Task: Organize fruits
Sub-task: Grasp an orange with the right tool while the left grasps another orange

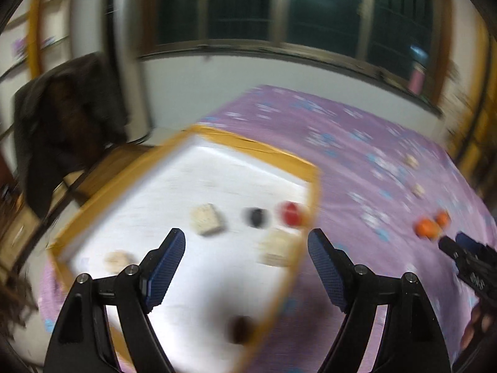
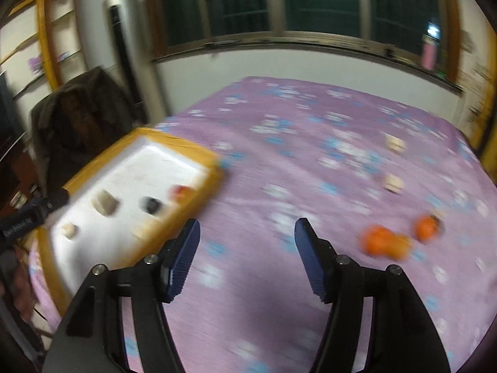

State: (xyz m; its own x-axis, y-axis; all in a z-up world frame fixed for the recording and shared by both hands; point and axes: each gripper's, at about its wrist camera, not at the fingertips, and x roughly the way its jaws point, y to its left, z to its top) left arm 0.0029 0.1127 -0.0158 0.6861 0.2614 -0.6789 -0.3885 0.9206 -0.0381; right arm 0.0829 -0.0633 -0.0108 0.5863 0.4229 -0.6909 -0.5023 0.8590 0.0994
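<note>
Right wrist view: right gripper (image 2: 247, 259) is seen released, empty; blurry orange fruits (image 2: 383, 244), probably tangerines, lie ahead-right, nearer it than the equally released, empty left gripper (image 1: 247, 269).

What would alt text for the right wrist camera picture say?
An open, empty right gripper hovers over a purple flowered bedspread. Two orange fruits lie to its right, and a white tray with a yellow rim holds small items at left. The picture is motion-blurred.

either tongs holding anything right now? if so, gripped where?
Nothing held. Left tongs stand open over the white tray, nothing between the pads. Right tongs open over the purple cloth, also empty.
</note>
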